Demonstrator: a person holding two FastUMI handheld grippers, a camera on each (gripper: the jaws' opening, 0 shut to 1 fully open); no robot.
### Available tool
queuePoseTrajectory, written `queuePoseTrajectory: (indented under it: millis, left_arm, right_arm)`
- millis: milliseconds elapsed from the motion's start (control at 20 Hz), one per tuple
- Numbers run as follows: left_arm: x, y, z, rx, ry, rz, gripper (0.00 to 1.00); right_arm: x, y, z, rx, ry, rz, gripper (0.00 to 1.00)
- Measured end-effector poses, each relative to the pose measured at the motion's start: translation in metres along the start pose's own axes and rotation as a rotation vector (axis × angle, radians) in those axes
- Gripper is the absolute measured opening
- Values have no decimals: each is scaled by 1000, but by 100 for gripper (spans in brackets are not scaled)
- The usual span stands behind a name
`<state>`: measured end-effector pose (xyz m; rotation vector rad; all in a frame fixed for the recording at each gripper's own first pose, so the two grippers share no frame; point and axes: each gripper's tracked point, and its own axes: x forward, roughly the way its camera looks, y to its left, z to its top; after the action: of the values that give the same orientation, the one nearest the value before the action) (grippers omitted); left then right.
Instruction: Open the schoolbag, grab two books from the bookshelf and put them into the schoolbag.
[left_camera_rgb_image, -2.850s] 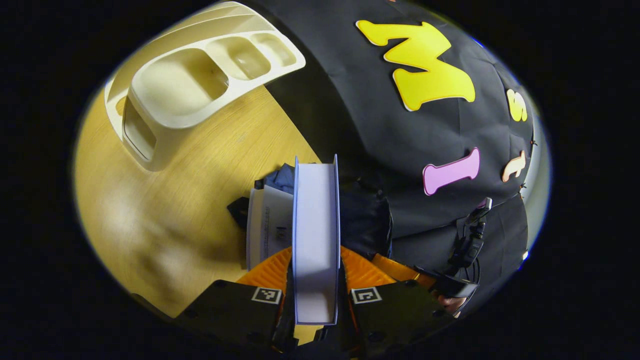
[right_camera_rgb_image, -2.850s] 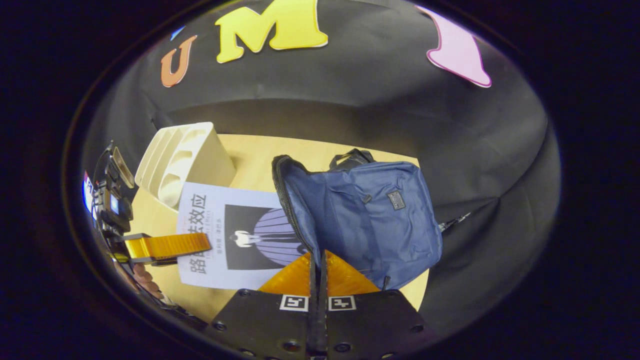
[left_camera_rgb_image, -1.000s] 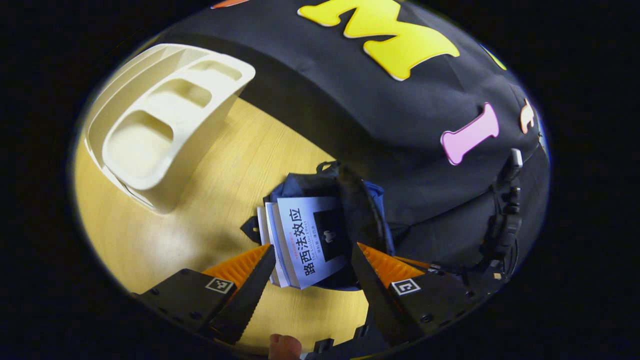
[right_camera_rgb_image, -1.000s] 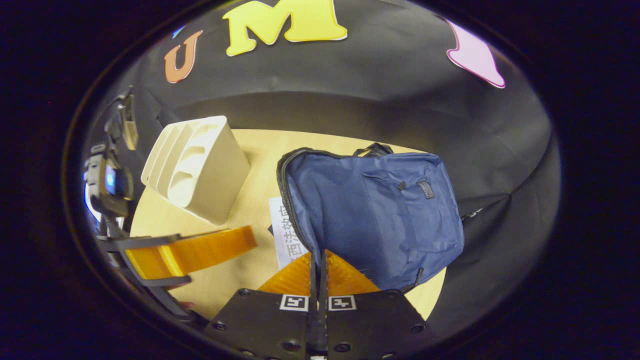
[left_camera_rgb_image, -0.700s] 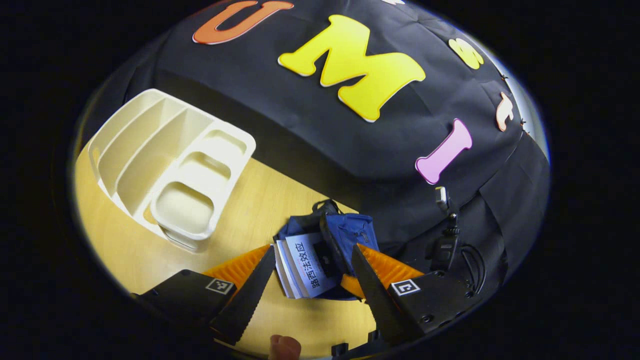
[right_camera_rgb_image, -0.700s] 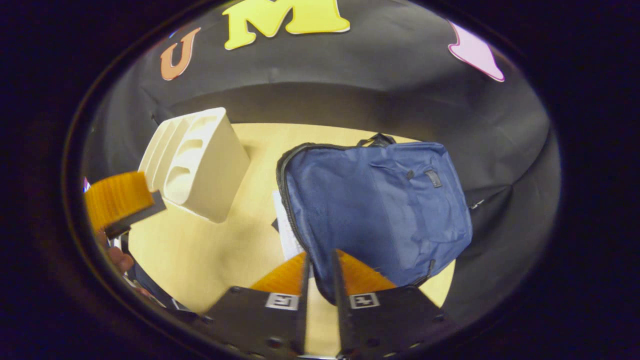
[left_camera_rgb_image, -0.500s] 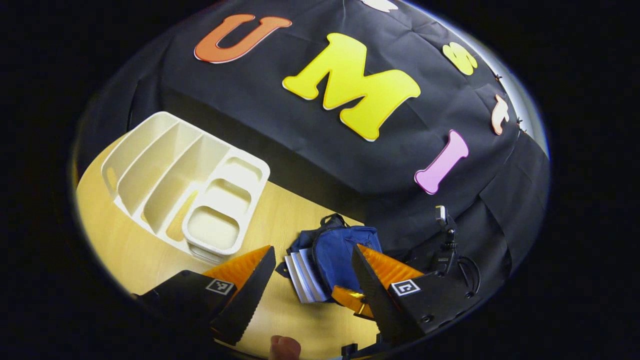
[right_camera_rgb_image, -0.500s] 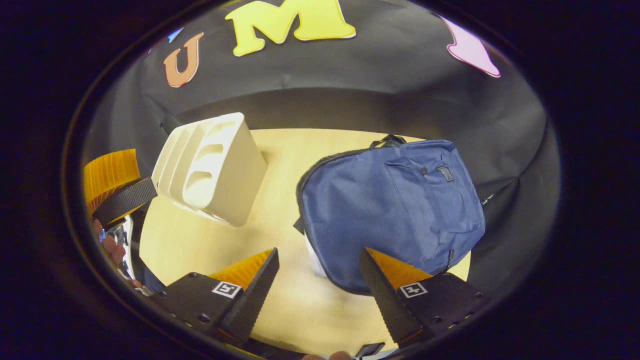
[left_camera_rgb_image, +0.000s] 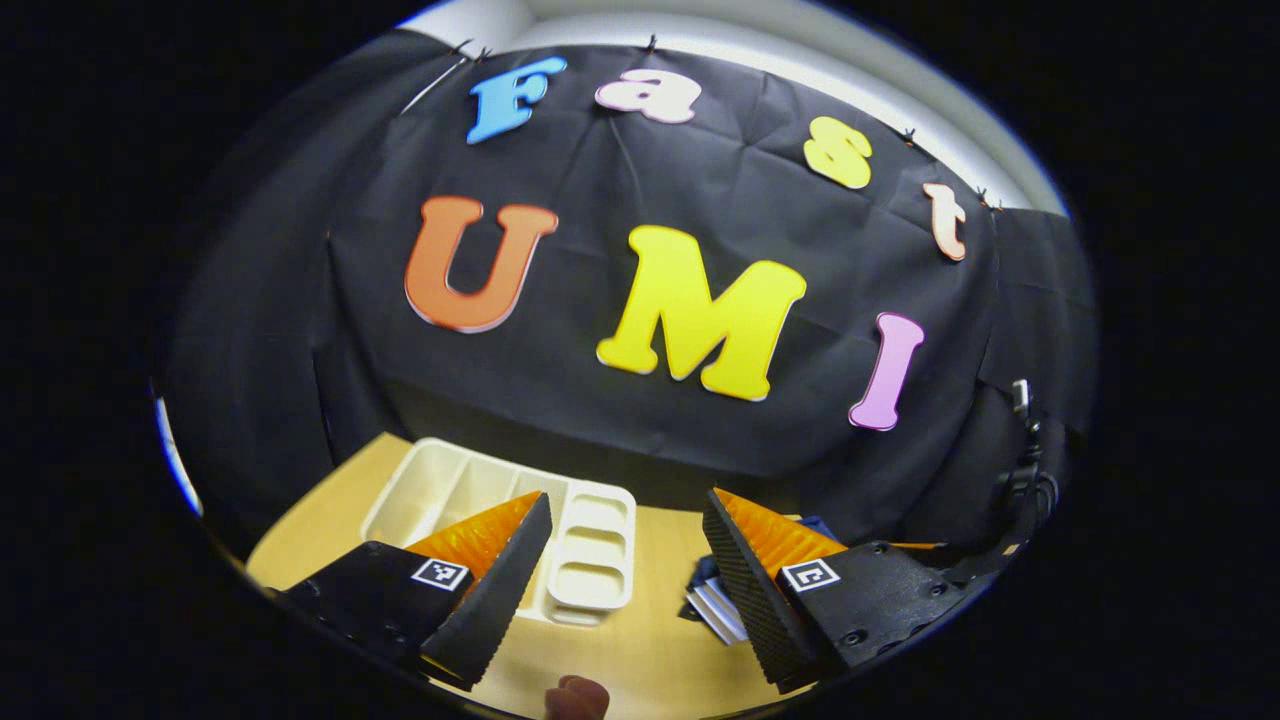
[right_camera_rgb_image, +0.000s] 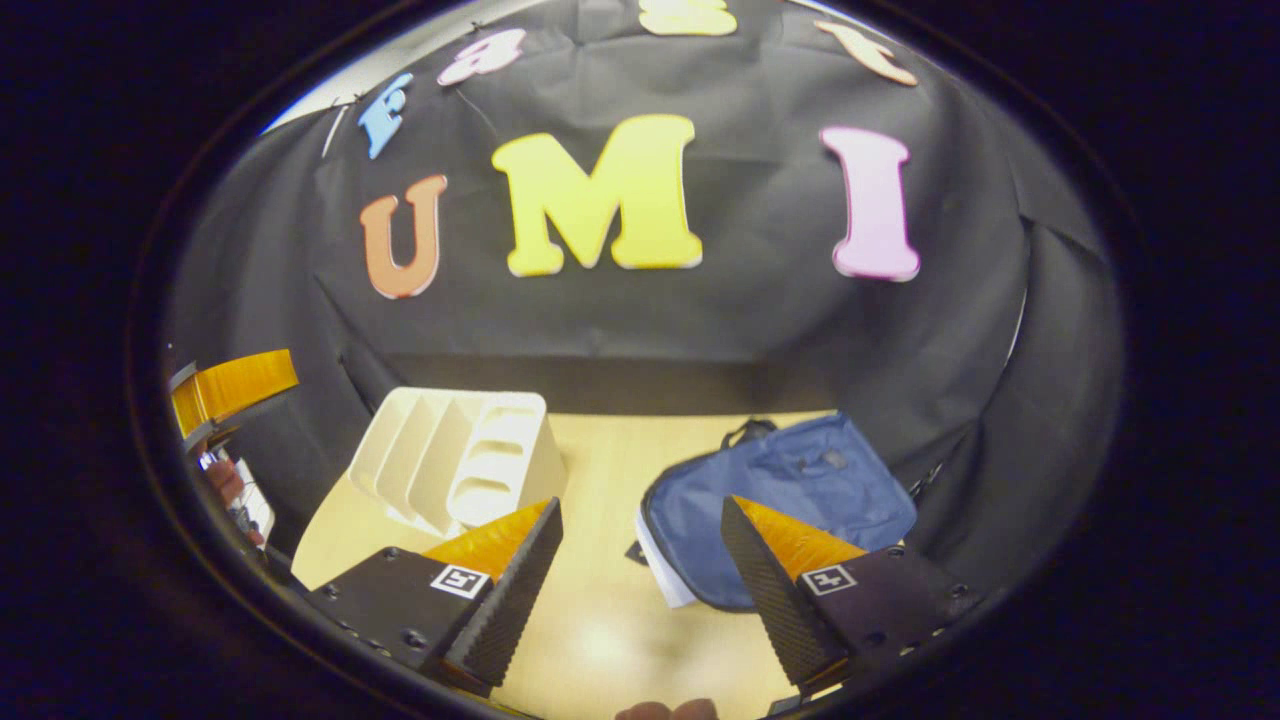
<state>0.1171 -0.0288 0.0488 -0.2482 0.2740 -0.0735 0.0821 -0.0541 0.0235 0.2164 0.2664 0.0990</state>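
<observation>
— Jaws?
— Both spread wide, left gripper (left_camera_rgb_image: 625, 560) and right gripper (right_camera_rgb_image: 640, 560) carrying nothing.
— Schoolbag (right_camera_rgb_image: 790, 490)?
— Flat near the desk's (right_camera_rgb_image: 600, 640) back right corner (books (right_camera_rgb_image: 662, 565) poking out), bookshelf (right_camera_rgb_image: 455, 465) well apart.

Pale wooden tabletop (right_camera_rgb_image: 590, 640) — black cloth wall (right_camera_rgb_image: 760, 300) behind — white room wall (left_camera_rgb_image: 800, 30) above.

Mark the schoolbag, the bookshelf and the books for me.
schoolbag (right_camera_rgb_image: 800, 480), right gripper view, on its blue front panel.
bookshelf (right_camera_rgb_image: 450, 460), right gripper view, on its divider slots.
books (right_camera_rgb_image: 662, 566), right gripper view, on the white page edges at the bag's mouth.
</observation>
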Motion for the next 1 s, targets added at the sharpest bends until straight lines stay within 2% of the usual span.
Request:
queuePoseTrajectory:
  millis: [150, 200, 450, 650, 1000]
  left_arm:
    - [-36, 33, 44, 137, -125, 75, 100]
    - [-47, 43, 53, 163, -152, 98, 97]
    - [-86, 60, 69, 202, -216, 137, 97]
    - [-117, 61, 65, 186, -240, 114, 98]
    - [-130, 40, 64, 199, -292, 85, 97]
  right_arm:
    - [-44, 19, 43, -26, -190, -55, 97]
    - [-60, 25, 53, -35, -249, -72, 97]
    - [-125, 47, 71, -56, -431, -152, 99]
    - [-148, 62, 61, -18, -477, -131, 99]
    - [-143, 55, 45, 8, -444, -128, 96]
